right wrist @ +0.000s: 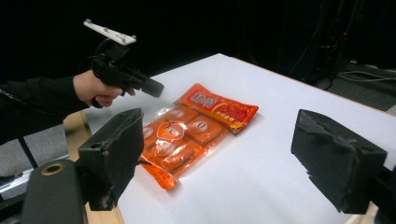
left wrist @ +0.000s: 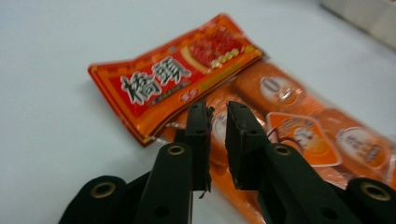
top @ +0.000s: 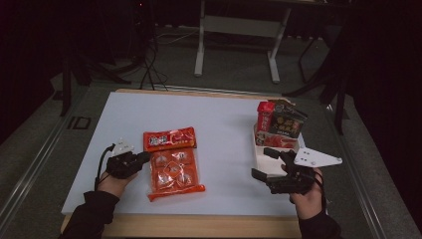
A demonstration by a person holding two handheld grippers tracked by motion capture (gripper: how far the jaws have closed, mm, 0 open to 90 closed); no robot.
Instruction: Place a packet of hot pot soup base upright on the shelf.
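Dark room, white table (top: 219, 114) lit from above. High view: orange snack pack (top: 173, 163) lay flat near the table's near-left corner, long axis running near edge to far edge, red header strip at the far end. Left gripper (top: 142, 158) sat at the pack's left edge, much nearer than the right gripper (top: 263, 163), which hung by the white tray (top: 259, 154) of boxes near the right edge.

Left gripper view: fingers (left wrist: 198, 140) nearly closed with a thin gap, pack just past the tips; whether they pinched film, cannot tell. Clear bag, individually wrapped pieces inside.

Right gripper view: fingers (right wrist: 114, 156) spread wide, empty, pack well ahead.
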